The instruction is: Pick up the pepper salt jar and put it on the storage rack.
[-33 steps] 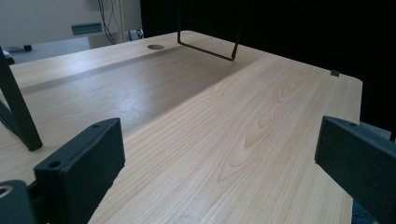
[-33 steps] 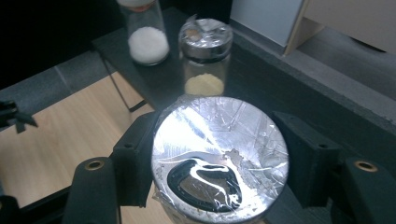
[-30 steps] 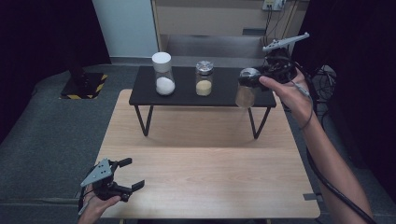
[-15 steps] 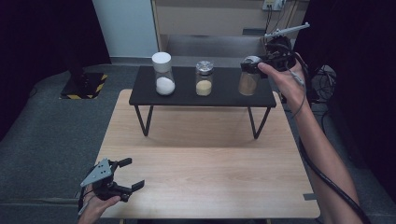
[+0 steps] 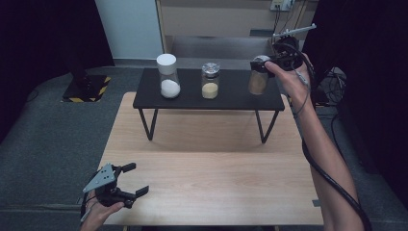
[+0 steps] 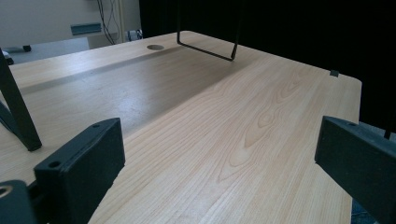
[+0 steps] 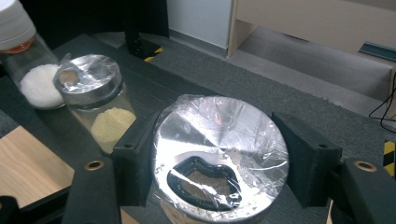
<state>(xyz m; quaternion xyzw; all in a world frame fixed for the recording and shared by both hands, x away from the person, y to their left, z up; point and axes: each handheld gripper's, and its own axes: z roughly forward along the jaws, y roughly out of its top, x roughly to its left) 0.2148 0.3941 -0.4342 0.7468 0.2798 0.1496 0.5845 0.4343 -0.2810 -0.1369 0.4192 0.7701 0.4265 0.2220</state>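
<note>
1. The right hand-held gripper (image 5: 263, 66) is seen at the far right of the scene, its jaws pinched on the metal lid of a jar of brown powder (image 5: 258, 83).
2. In the right gripper view the lid (image 7: 219, 154), covered in clear film, is pressed between the two black pads on either side.
3. The jar is held upright, its long axis vertical, with the lid upward; it is placed at the right end of the black shelf (image 5: 231, 98), near the shelf's right edge. Whether its base touches the shelf cannot be told.
4. A jar of yellow powder (image 5: 210, 81) is stood at the shelf's middle and a white-lidded jar (image 5: 168, 76) toward its left; the three are spaced apart in a row.
5. Open shelf surface is left between the jars, and little is left to the right of the held jar.
6. The left hand-held gripper (image 5: 135, 180) is held low at the near left corner of the table (image 5: 211, 178), its jaws spread with nothing between them.
7. A broad bare stretch of table is left open between the shelf's legs and the near edge.
</note>
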